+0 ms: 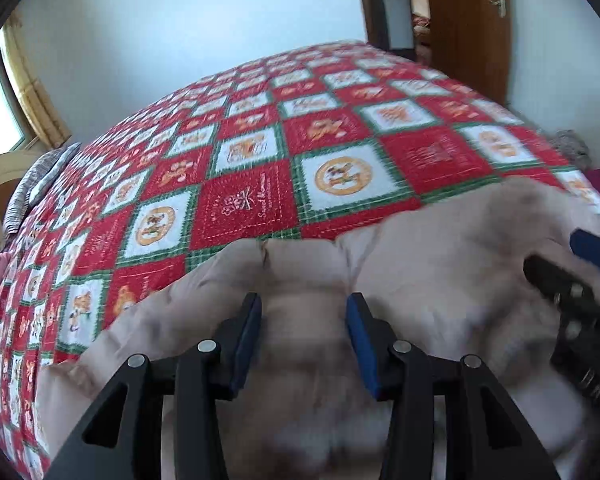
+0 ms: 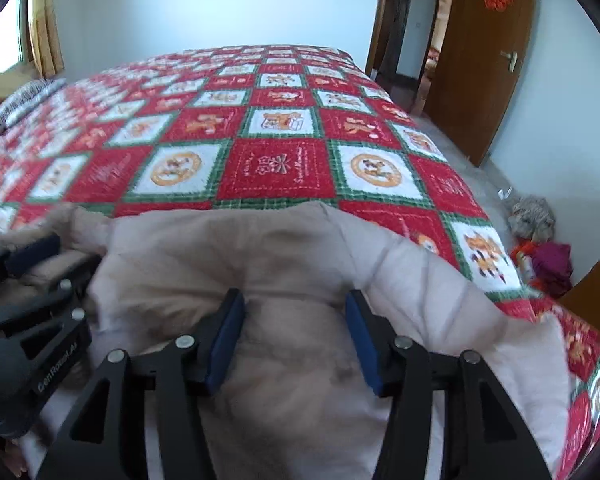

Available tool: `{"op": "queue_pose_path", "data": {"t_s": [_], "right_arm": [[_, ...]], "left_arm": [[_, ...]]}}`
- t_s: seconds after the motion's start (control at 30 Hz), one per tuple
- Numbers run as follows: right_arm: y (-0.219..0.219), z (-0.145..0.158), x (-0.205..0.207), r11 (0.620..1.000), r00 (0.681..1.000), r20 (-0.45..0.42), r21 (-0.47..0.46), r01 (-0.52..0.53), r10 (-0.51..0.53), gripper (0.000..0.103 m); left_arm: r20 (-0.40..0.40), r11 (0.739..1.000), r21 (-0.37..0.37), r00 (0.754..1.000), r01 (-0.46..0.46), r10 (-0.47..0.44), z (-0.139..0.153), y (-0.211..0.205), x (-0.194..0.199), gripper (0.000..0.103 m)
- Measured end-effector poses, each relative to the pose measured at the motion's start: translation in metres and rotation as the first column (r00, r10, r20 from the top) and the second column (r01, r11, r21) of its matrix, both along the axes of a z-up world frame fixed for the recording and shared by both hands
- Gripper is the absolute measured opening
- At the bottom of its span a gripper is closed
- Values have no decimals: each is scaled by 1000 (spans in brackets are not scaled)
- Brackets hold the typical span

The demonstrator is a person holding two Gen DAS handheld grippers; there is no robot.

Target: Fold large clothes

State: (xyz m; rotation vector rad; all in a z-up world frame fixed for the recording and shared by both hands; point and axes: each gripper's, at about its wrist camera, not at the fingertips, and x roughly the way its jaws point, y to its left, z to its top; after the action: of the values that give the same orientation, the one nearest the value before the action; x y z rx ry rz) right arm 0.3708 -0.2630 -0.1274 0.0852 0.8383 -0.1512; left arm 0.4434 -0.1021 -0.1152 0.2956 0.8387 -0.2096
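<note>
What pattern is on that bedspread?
The bedspread is a red-and-white checkerboard with green plaid borders and orange cartoon motifs, clearest in the right wrist view.

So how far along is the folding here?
Hard to call anything done: the beige garment is bunched on the patchwork quilt. In hand: the left gripper and right gripper are open over it, side by side. Left: gripping, folding flat.
</note>
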Motion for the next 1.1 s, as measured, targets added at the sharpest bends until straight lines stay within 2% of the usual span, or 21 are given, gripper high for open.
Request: {"op": "queue_pose_path", "data": {"t_s": [0.07,0.1,0.23,0.33,0.43,0.53,0.7,0.83,1.1], "right_arm": [[-8,16,-23,998,998,65,50,24,-27,74],[-11,24,-36,997,996,84,72,25,-31,75],[-11,43,-71,998,994,108,65,1,-8,75],[-10,52,-105,998,993,120,65,-27,19,75],[-11,54,-136,996,992,113,69,-56,48,75],[-13,48,-159,997,997,60,69,-47,43,75],[-8,20,-202,991,996,-61,121,-51,58,75],[2,-5,-229,995,989,-140,97,-33,47,75],[16,-5,-280,998,995,-85,29,-48,51,80]], "left_arm": [[19,999,-41,1000,17,-16,14,12,-18,57],[33,998,-60,999,21,-19,21,18,-29,59],[38,987,-152,998,45,-39,40,45,-68,60],[24,968,-237,997,76,-73,50,69,-104,60],[38,961,-259,995,97,-90,56,82,-134,60],[28,955,-281,996,93,-89,55,96,-170,60],[-15,965,-250,996,81,-88,31,103,-216,61],[-82,976,-212,995,45,-64,1,99,-240,61],[-21,991,-114,998,63,-66,-12,100,-277,67]]}}
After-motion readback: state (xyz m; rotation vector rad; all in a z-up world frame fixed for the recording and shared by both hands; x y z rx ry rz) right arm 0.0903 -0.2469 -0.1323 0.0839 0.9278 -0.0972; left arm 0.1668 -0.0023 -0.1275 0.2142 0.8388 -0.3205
